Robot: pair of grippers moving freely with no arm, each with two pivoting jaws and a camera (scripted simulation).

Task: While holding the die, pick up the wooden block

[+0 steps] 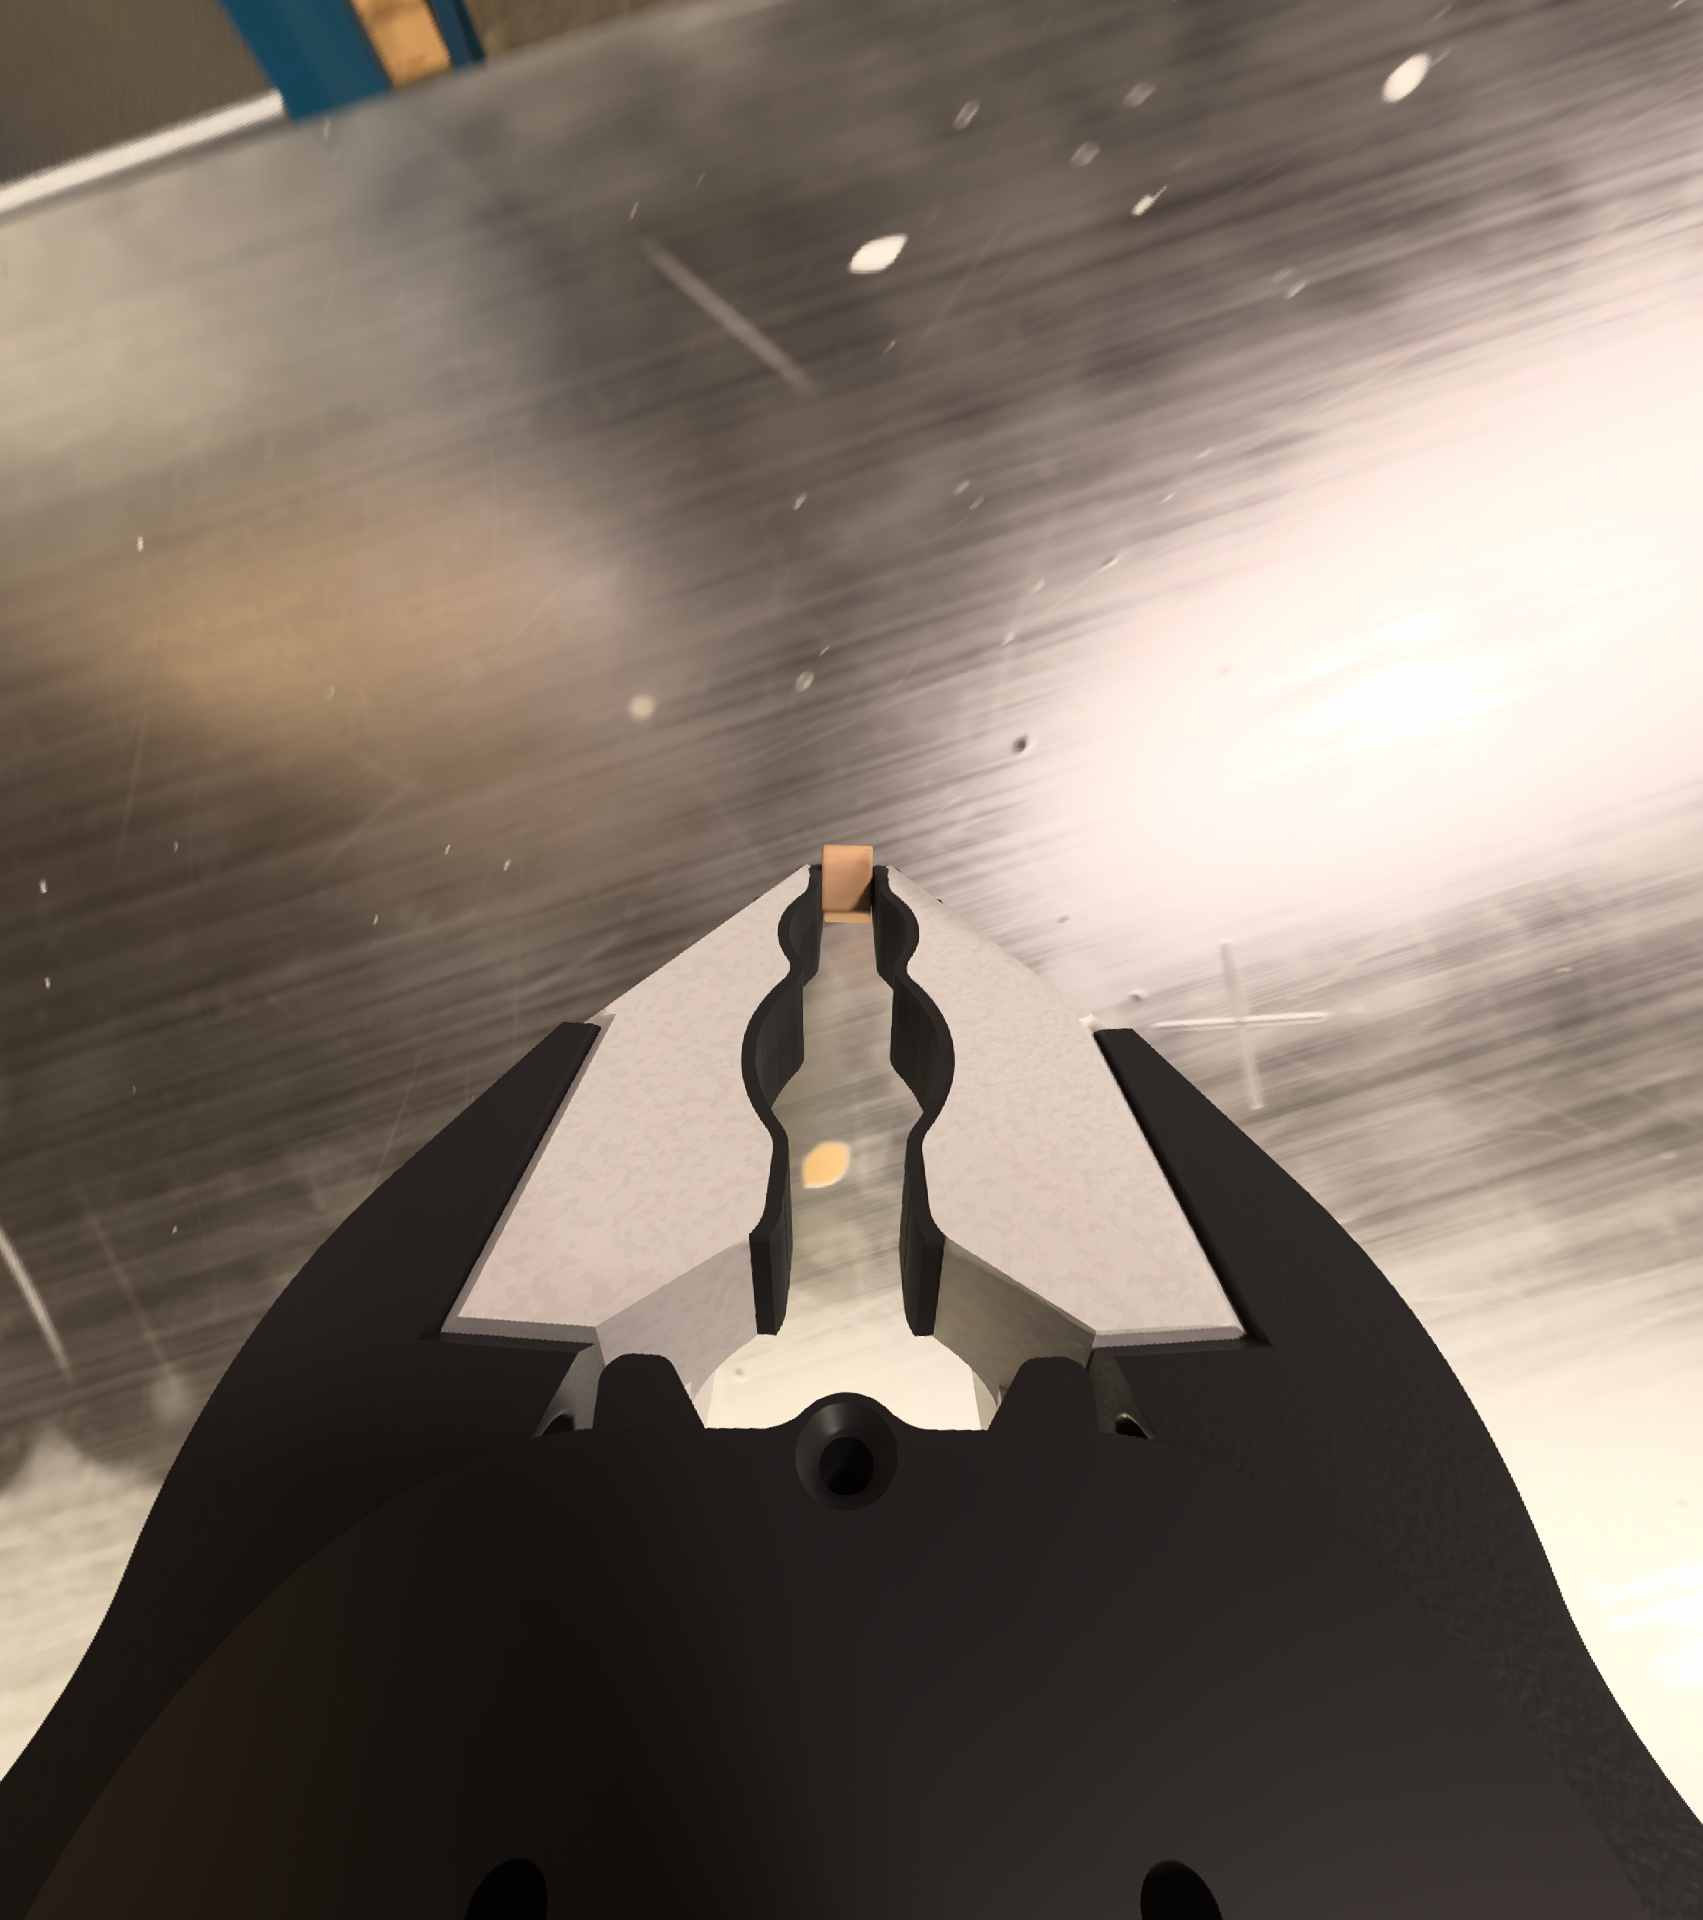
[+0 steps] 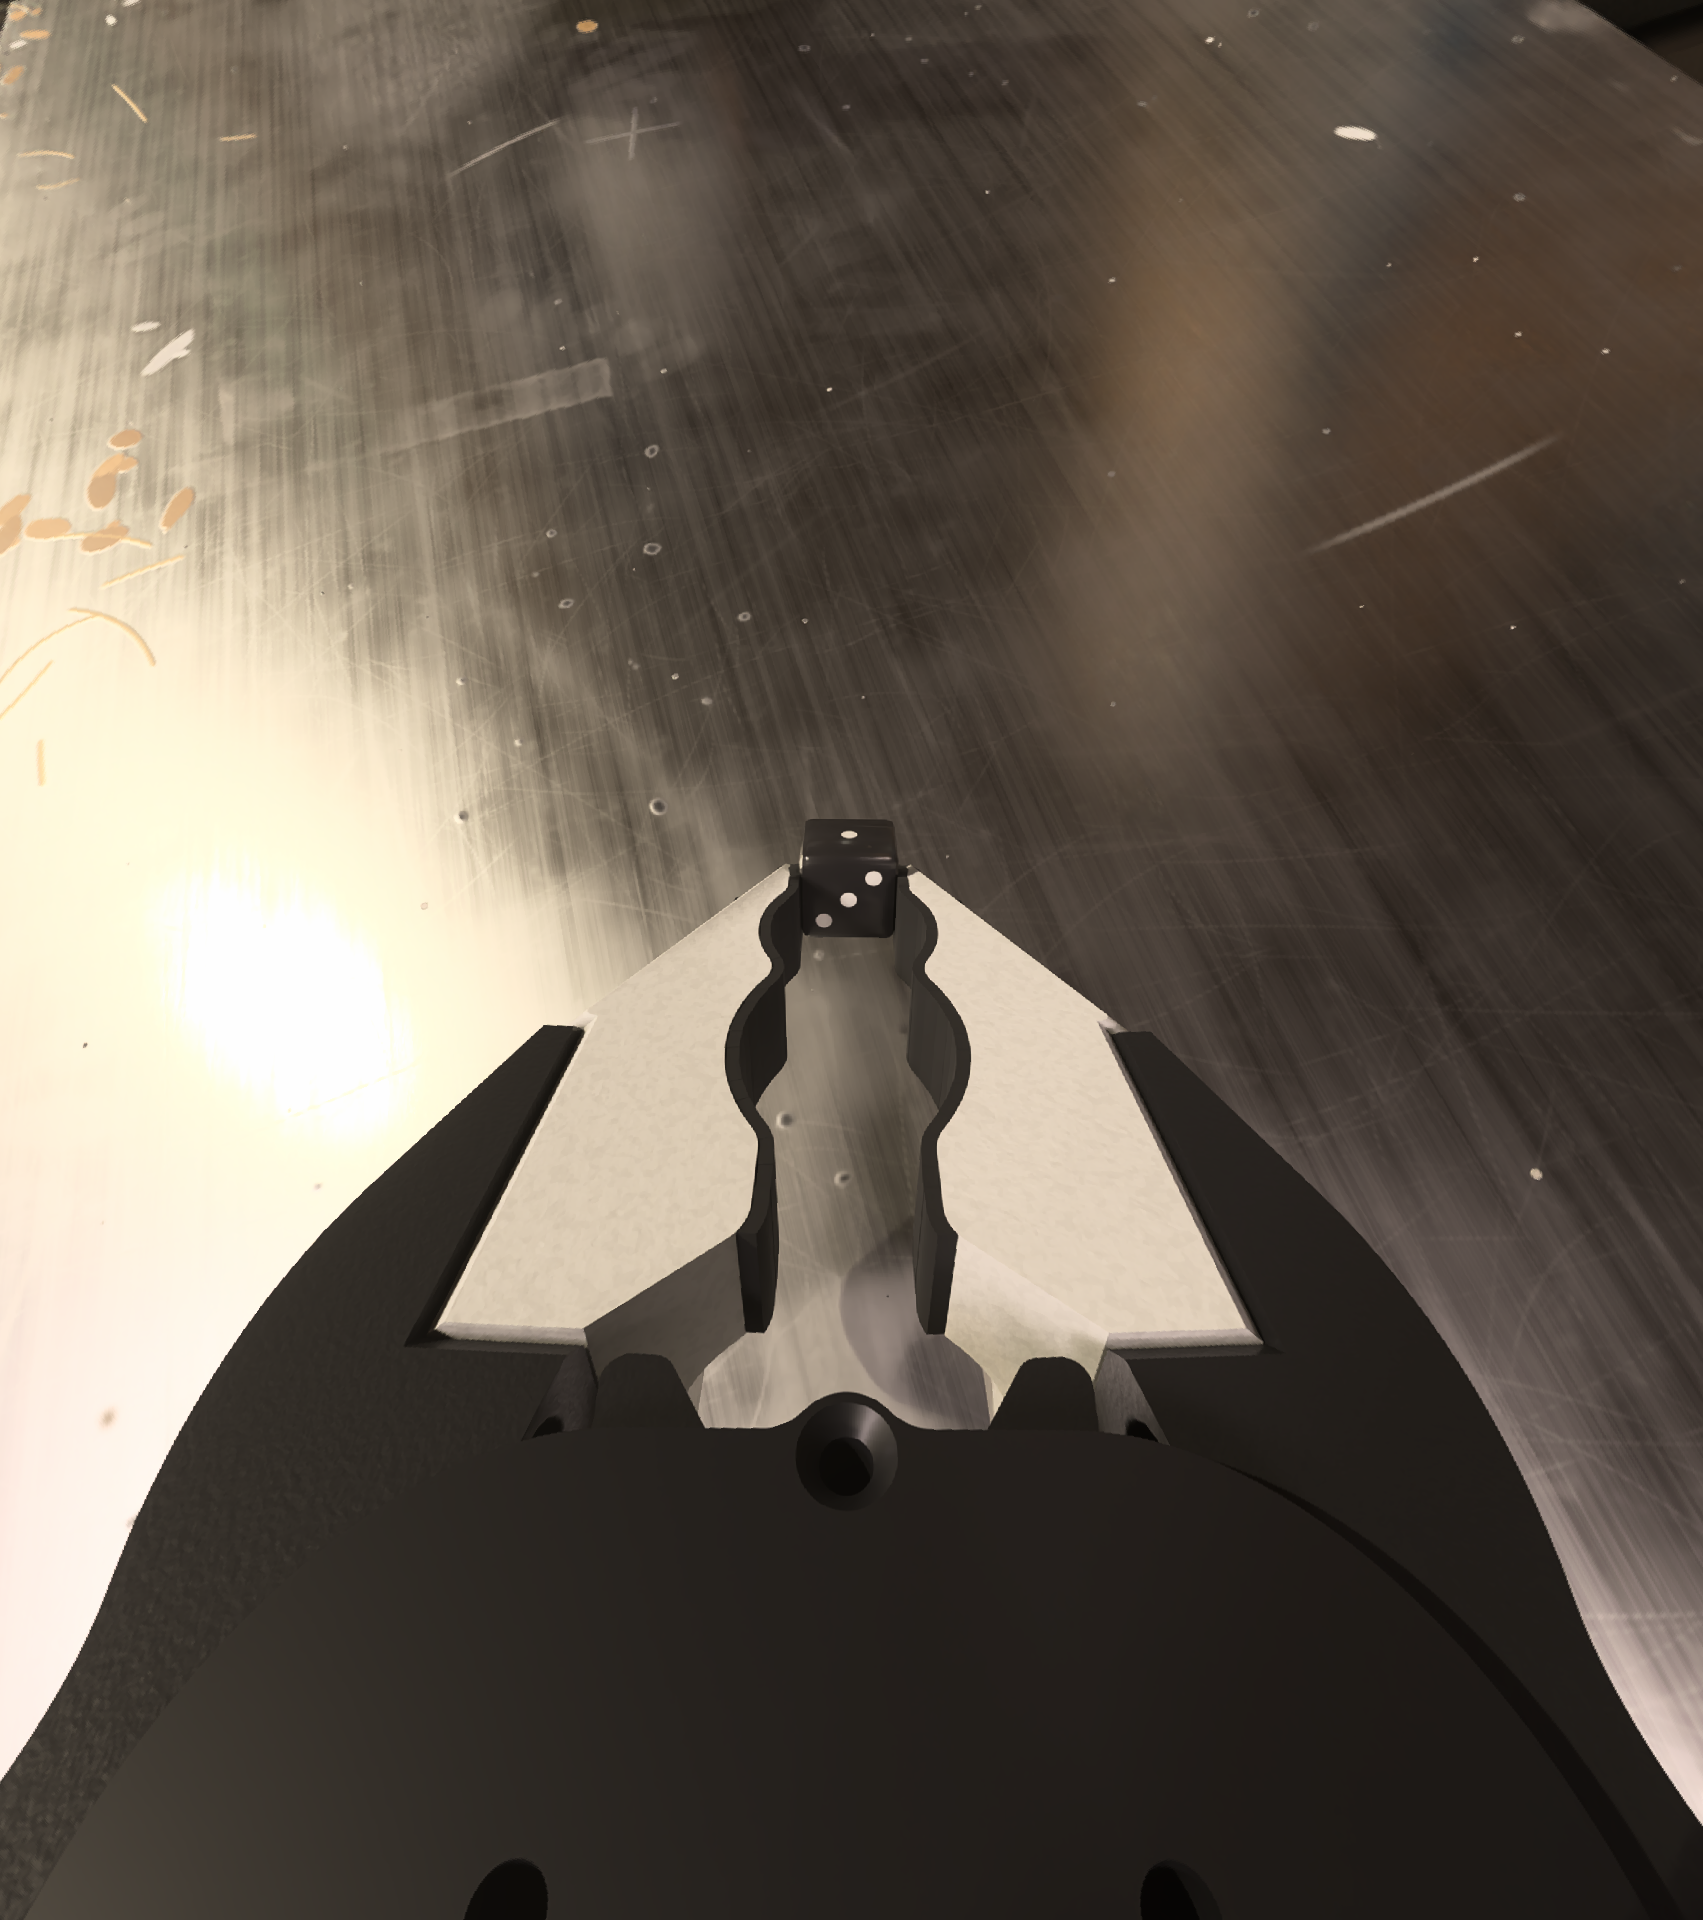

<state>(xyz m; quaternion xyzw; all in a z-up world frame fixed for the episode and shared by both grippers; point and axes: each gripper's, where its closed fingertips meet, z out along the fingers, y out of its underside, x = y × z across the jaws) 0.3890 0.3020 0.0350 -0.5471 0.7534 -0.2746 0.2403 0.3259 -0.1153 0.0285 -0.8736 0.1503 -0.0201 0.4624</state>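
- The wooden block, small and tan, sits pinched between the very tips of the left gripper; its jaws are clenched on it, and only its near face and top show.
- The die, black with white pips, is grasped the same way at the tips of the right gripper, jaws closed against its two sides.
- Whether either piece is clear of the metal worktop or touching it cannot be told from these views.
- Judged step: both grasps look made, so the block is in hand while the die is held. The next move would call for a steady lift of the left gripper, with firm pressure on both, since each hold is only at the fingertips and a slip is possible.
- Room: bare scratched metal lies ahead of both grippers. A worktop edge runs across the far left corner in the left view, with a blue post beyond it. In the right view the left edge and far right corner lie well away.
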